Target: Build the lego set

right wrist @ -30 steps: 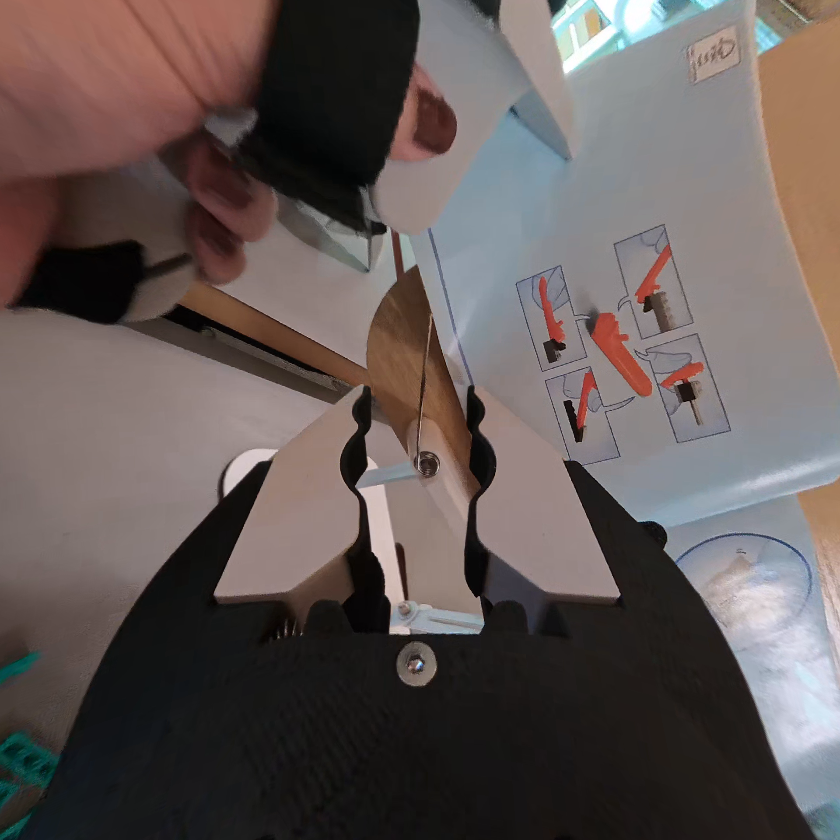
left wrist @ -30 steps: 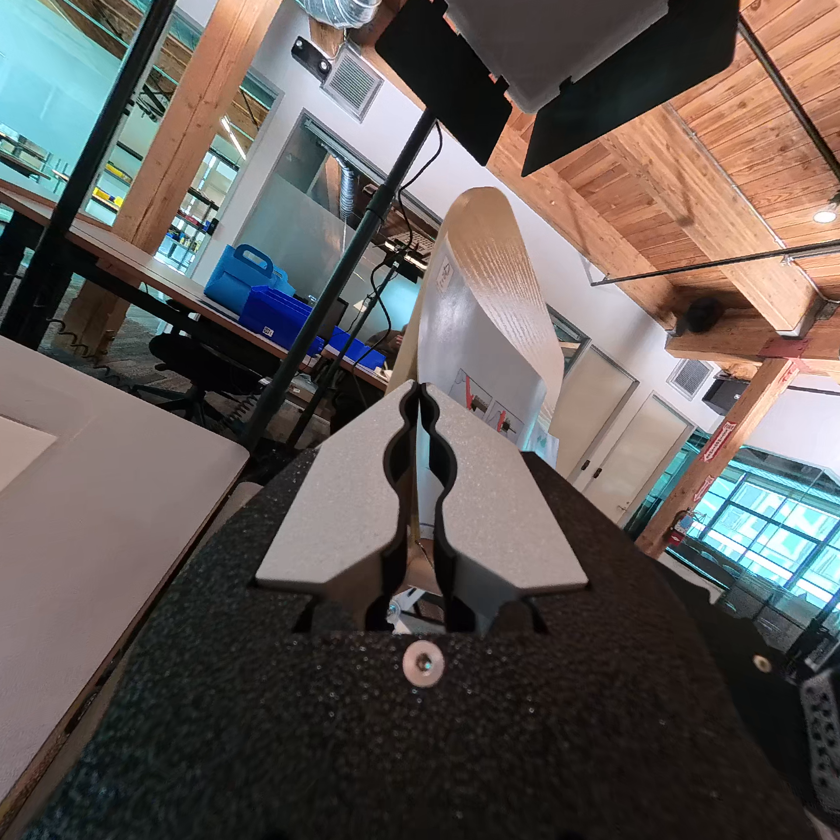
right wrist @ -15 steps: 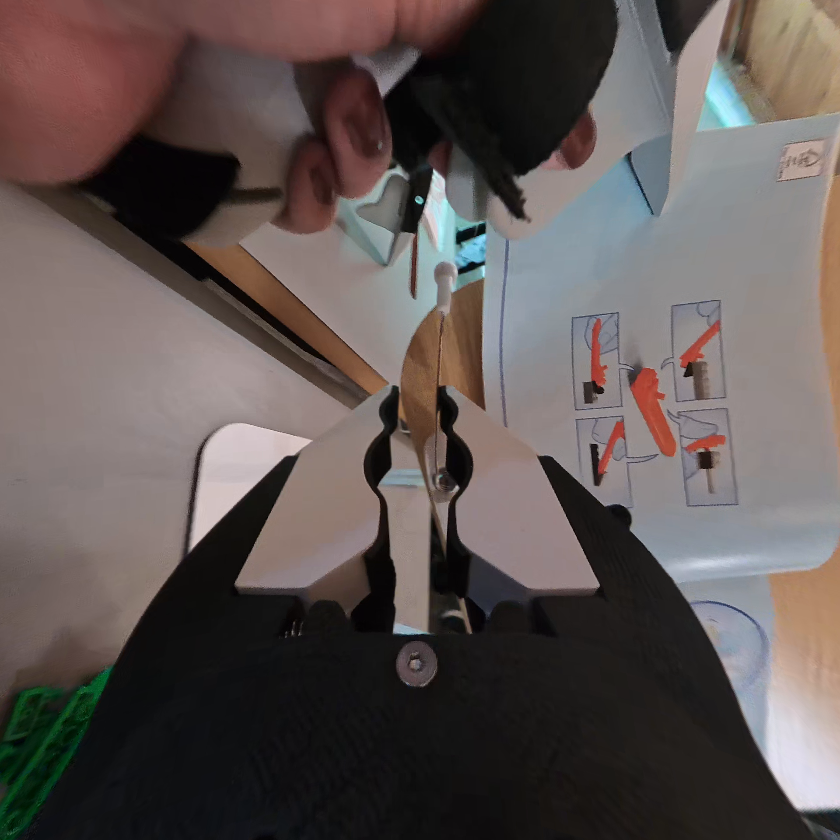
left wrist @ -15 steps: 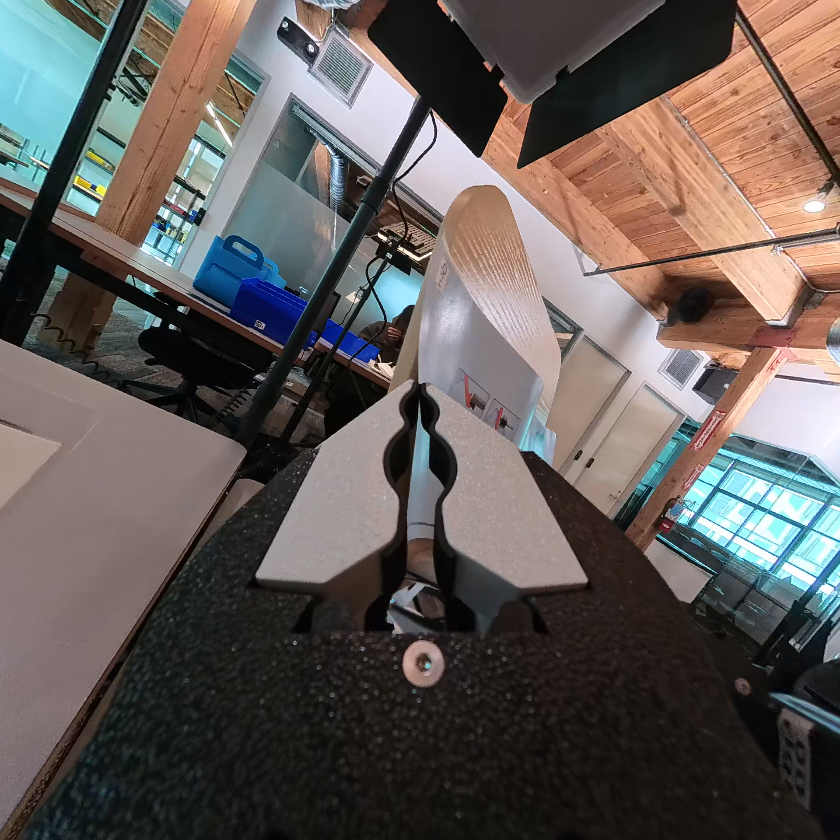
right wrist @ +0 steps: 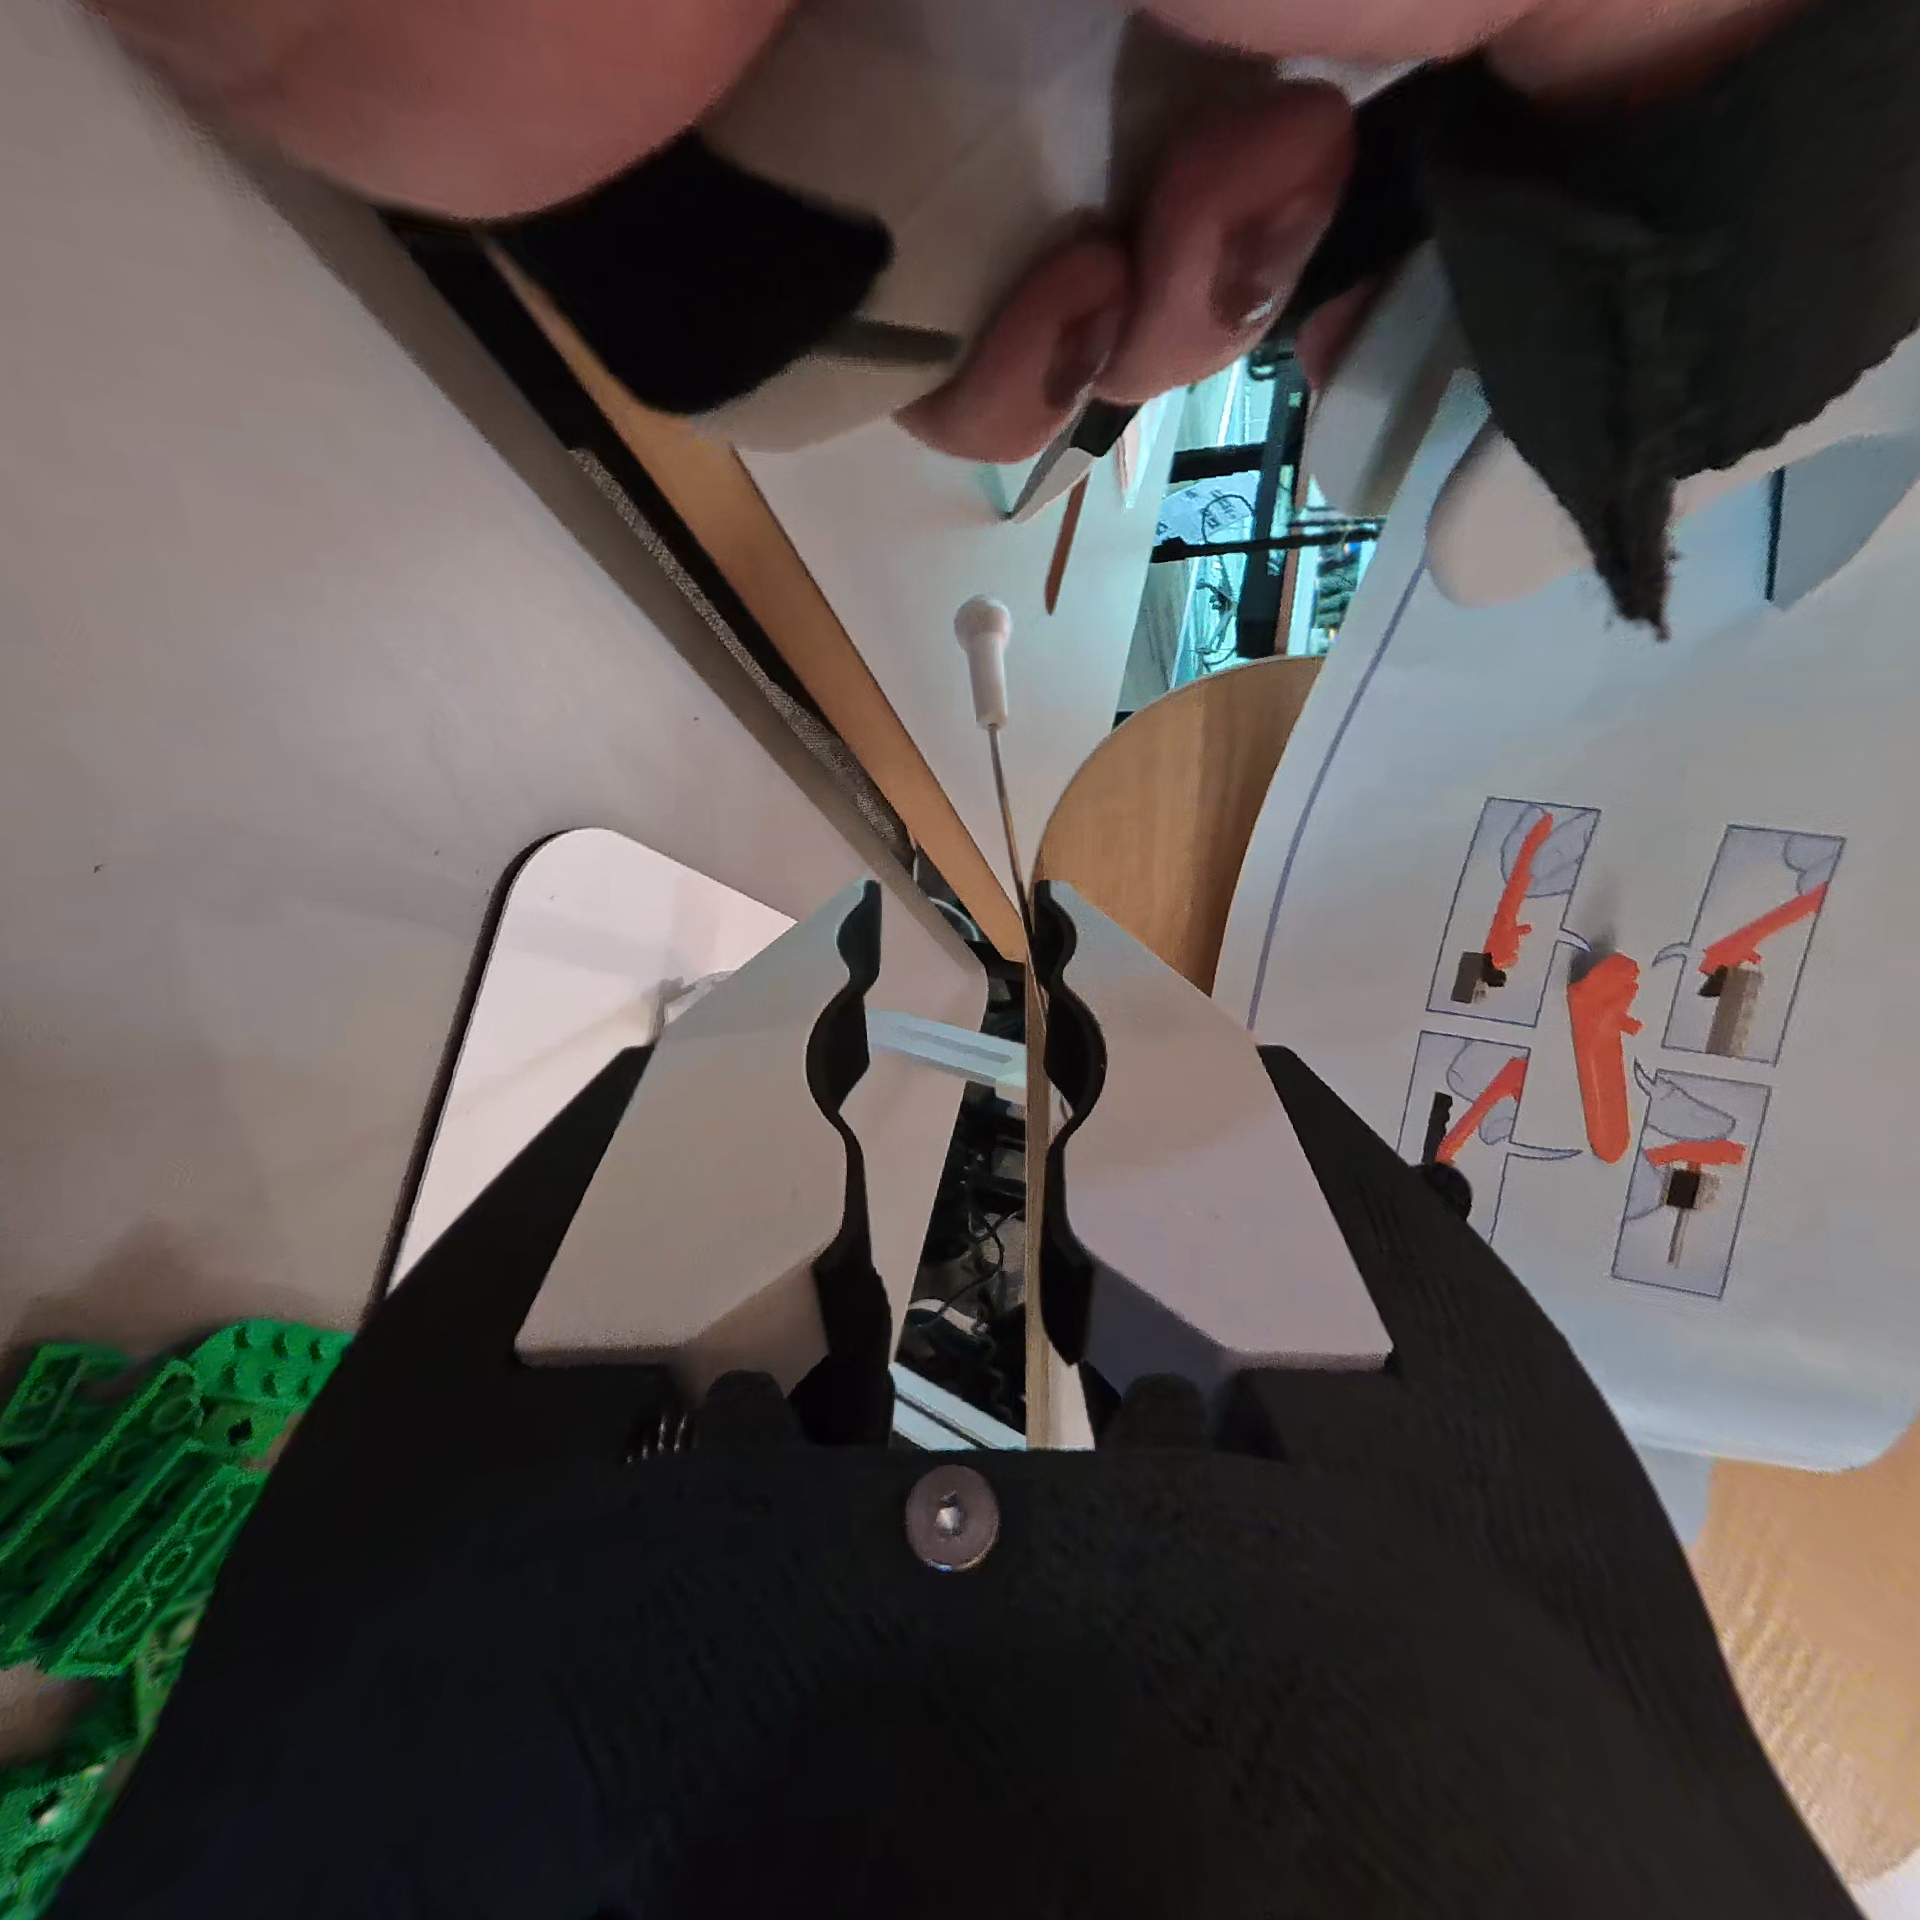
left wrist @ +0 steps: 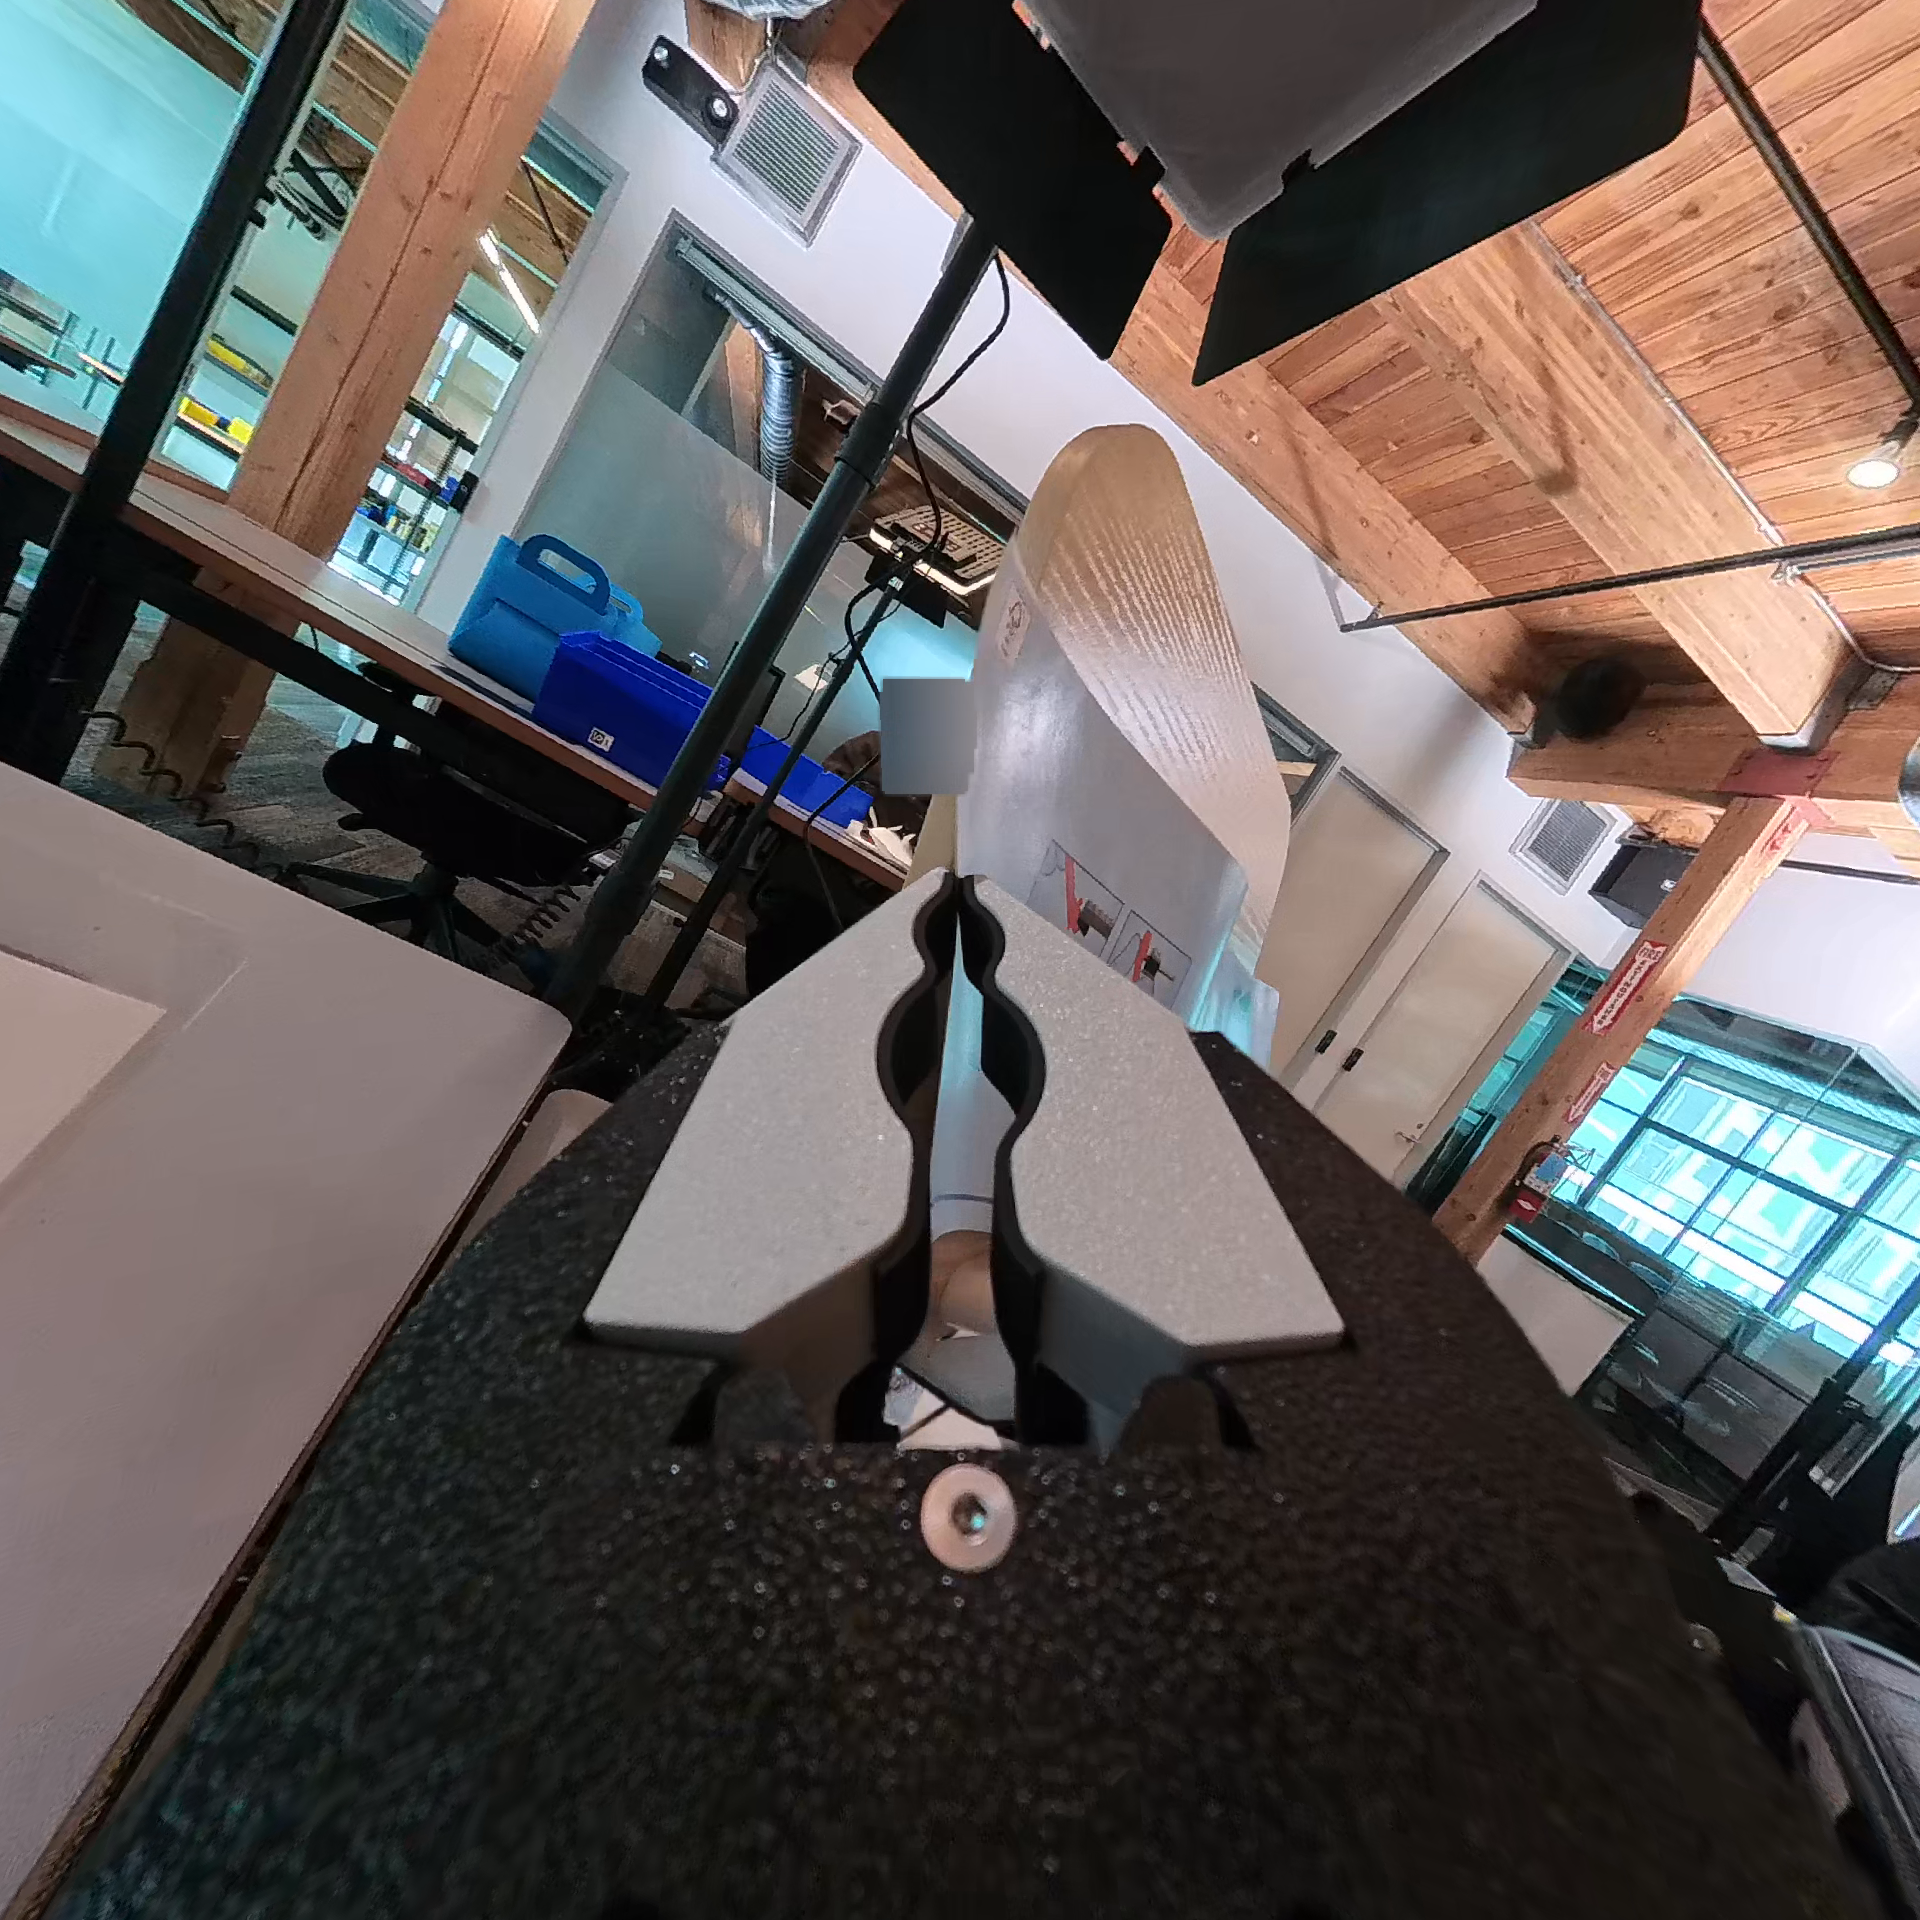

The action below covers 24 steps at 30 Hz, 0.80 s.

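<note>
card: a stiff, pale sheet (left wrist: 1081, 790) (right wrist: 1558, 727) with a wood-grain printed back and a white face carrying small orange-and-grey picture panels; it curls over at its far end; its edge is clamped between the shut fingers of the left gripper (left wrist: 954, 883)
thin metal rod: a slim wire (right wrist: 1010, 821) with a white rounded cap (right wrist: 983, 655) at its far end; it runs lengthwise between the parted fingers of the right gripper (right wrist: 951, 899), close against the right-hand finger (right wrist: 1101, 997); whether that finger touches it cannot be told
wooden edge: the card's tan rounded corner (right wrist: 1153, 821) stands just beside the rod
</note>
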Each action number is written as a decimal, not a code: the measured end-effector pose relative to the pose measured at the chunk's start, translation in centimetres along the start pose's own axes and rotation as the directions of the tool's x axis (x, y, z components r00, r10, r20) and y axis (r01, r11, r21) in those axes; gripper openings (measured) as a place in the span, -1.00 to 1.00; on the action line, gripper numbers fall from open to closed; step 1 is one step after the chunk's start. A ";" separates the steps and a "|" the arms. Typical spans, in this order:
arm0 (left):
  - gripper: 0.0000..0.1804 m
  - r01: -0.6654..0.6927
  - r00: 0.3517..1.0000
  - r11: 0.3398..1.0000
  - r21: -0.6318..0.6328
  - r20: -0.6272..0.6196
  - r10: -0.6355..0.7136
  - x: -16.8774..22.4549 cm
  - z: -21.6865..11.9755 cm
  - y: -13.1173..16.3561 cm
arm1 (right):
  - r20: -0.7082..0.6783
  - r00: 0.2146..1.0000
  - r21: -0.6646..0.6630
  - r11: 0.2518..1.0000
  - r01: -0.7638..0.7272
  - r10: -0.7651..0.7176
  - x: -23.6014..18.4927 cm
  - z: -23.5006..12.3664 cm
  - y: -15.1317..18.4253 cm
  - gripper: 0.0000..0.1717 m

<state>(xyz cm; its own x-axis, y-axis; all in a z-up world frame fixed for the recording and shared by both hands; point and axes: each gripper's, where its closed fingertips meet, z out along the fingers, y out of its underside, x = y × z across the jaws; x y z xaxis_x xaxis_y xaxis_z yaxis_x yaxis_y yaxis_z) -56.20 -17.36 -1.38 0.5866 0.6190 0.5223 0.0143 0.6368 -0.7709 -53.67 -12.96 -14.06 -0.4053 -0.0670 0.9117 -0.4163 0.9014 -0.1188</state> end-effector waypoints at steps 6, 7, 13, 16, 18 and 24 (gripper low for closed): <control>-1.00 -0.022 0.999 1.000 -0.014 0.041 0.023 -0.5 0.0 0.2 | -0.038 0.996 0.050 0.995 0.081 -0.079 -0.2 -0.7 0.0 -0.62; -1.00 -0.020 0.999 1.000 -0.014 0.042 0.021 -0.5 0.0 0.3 | -0.053 0.997 0.078 0.995 0.057 -0.053 -0.1 -1.2 0.1 -0.63; -1.00 0.003 0.999 1.000 -0.012 0.037 -0.003 -0.7 0.0 0.4 | -0.146 0.953 0.156 0.958 -0.241 0.264 1.6 -4.8 5.8 -0.68; -1.00 0.006 0.999 1.000 -0.010 0.034 -0.005 -0.7 0.1 0.4 | -0.151 0.857 0.205 0.864 -0.461 0.493 2.8 -6.4 9.8 -0.68; -1.00 0.007 0.999 1.000 -0.008 0.035 -0.006 -0.7 0.0 0.4 | -0.130 0.759 0.236 0.763 -0.601 0.638 3.5 -7.2 12.3 -0.67; -1.00 0.014 0.999 1.000 0.000 0.034 -0.014 -0.7 0.0 0.3 | -0.018 0.452 0.226 0.444 -0.867 0.892 3.2 -8.4 17.0 -0.61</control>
<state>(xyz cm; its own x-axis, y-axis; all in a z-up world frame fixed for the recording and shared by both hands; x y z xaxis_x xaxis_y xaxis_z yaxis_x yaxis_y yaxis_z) -56.60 -17.65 -2.01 0.5587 0.6255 0.5447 0.0227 0.6450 -0.7639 -55.24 5.72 -9.86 -0.5400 0.7814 0.3128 -0.0173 0.3613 -0.9323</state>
